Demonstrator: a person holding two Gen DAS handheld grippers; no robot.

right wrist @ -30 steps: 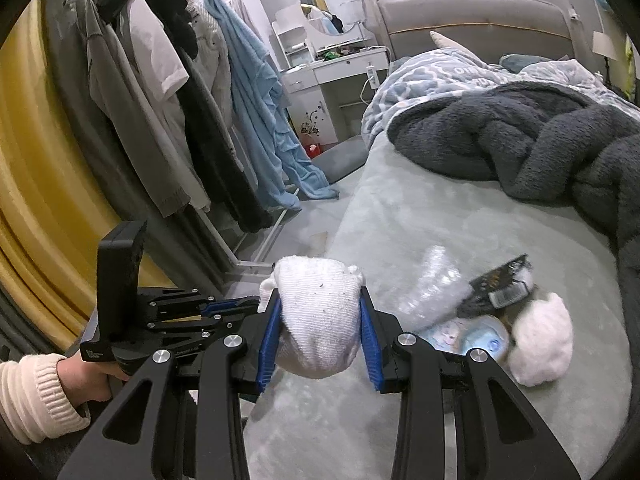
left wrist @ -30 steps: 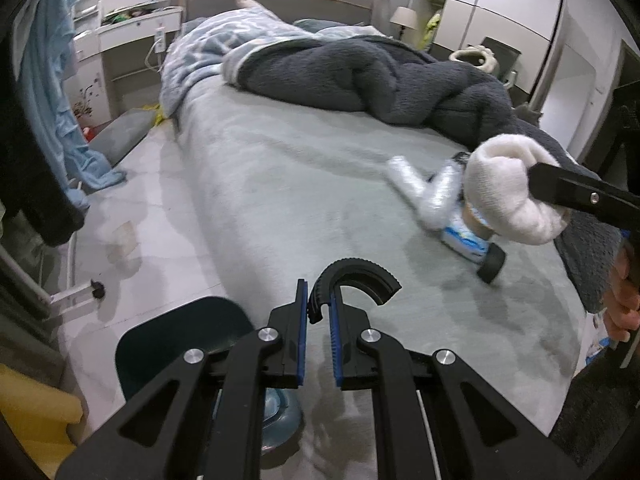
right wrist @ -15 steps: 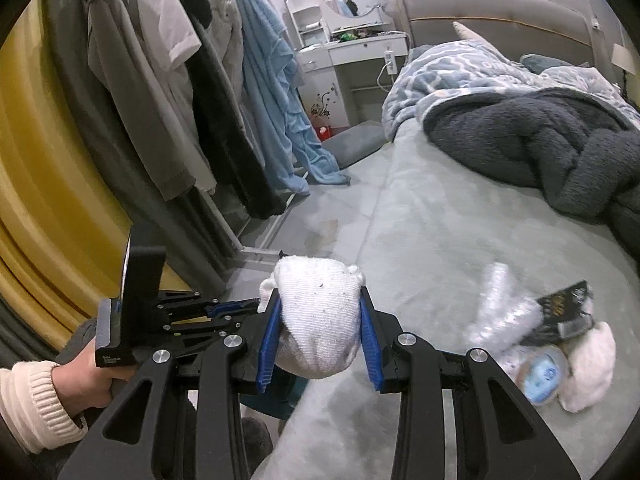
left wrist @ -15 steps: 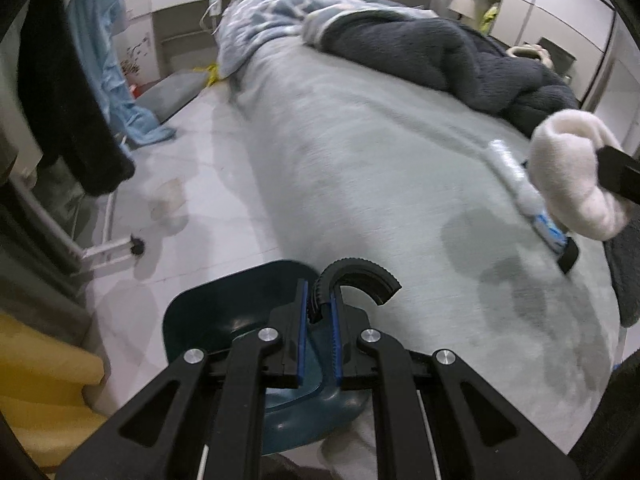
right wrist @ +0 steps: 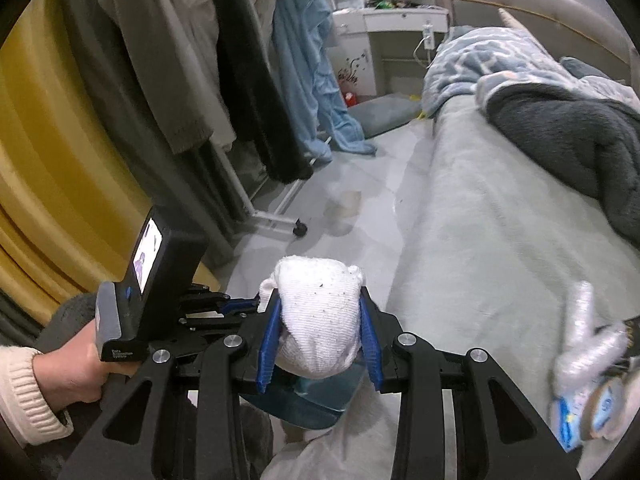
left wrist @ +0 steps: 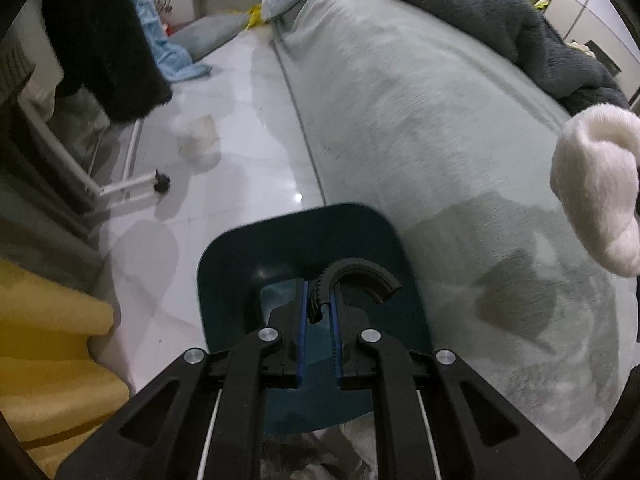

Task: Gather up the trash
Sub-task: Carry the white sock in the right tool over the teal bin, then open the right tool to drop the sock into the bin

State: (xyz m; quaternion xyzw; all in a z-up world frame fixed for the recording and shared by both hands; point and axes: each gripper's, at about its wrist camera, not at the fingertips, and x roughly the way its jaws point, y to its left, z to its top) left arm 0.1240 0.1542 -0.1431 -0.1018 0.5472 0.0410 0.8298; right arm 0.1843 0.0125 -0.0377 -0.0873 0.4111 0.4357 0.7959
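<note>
We swing bin (left wrist: pixel 308 248) under right gripper (right wrist: pixel 318 336), now nearer; it grips sock (right wrist: pixel 320 320). Left gripper (left wrist: pixel 318 312) pinches bin handle (left wrist: pixel 352 280). Drop seems next.

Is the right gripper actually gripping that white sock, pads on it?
Touching. The right wrist view shows the white sock squeezed inside the right gripper, both blue pads pressed into its sides with no gap.

Both wrist views look forward along their fingers, close above the bed's (left wrist: pixel 440 128) edge. They share the teal bin (left wrist: pixel 248 264) and floor (right wrist: pixel 360 168).
</note>
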